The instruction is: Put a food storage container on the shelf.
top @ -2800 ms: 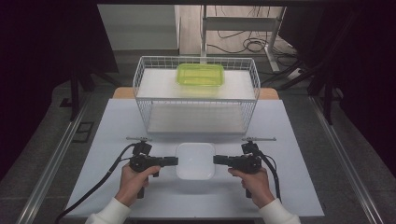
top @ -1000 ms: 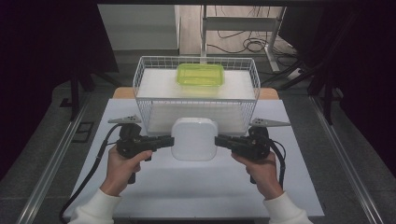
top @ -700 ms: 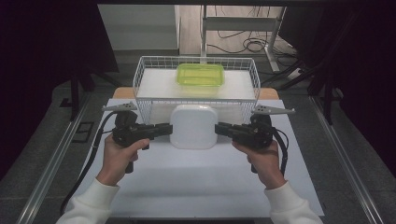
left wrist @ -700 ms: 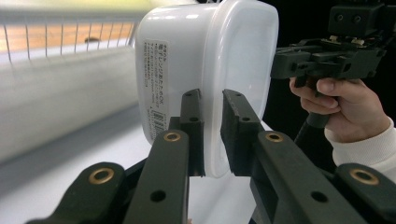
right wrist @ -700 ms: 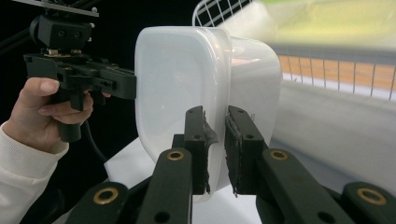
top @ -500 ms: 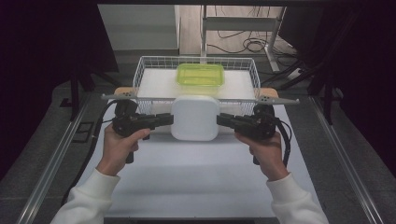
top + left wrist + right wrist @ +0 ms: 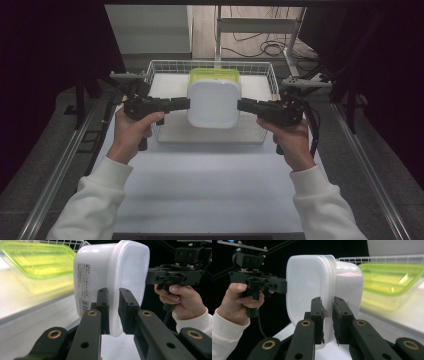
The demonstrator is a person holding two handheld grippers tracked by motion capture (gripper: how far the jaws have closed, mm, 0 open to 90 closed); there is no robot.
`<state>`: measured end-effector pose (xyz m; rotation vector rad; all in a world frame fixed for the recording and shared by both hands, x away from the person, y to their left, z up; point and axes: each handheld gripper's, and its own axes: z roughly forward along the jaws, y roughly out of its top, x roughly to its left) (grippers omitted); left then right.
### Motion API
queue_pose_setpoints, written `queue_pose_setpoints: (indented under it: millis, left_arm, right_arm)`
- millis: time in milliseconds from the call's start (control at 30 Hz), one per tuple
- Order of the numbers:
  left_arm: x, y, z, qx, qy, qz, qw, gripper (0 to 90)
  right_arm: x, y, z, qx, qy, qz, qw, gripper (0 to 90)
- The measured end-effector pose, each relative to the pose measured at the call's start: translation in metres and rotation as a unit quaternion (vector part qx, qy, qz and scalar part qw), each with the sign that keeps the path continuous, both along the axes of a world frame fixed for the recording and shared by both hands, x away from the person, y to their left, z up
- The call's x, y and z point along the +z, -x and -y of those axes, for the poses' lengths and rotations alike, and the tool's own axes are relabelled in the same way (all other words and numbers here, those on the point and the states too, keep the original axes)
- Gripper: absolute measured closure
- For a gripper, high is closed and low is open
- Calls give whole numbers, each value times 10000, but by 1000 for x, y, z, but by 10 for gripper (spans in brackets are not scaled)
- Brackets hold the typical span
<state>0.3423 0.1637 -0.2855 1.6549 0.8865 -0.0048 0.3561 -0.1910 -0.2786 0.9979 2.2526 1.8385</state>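
The right tool (image 7: 327, 320) pinches the white container's (image 7: 312, 287) rim, with a green-lidded box (image 7: 392, 277) beyond.

White lidded container (image 7: 213, 104), airborne, over wire basket (image 7: 165, 68)

Both forearms wear white long sleeves (image 7: 95, 200) with ribbed cuffs. The left gripper (image 7: 186, 103) and right gripper (image 7: 241, 105) are matte black pistol-grip tools with perforated jaw arms, brass-coloured pivot screws (image 7: 54, 334), grey three-cornered top plates (image 7: 305, 83), and trailing black cables (image 7: 314, 127).
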Motion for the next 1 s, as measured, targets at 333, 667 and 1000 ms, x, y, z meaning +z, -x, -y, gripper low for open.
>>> queue_pose_setpoints:
  millis: [333,667,1000]
  left_arm:
    - [25,-28,-5,30,129,91,9999,796]
    - [44,-59,-6,48,26,70,10000,800]
    - [37,-96,-3,58,130,-309,9994,801]
  right_arm:
    - [27,-28,-4,-15,-49,35,10000,788]
    - [43,-62,-6,-94,-68,-167,9998,789]
    - [35,-99,-3,-194,-203,-598,9978,789]
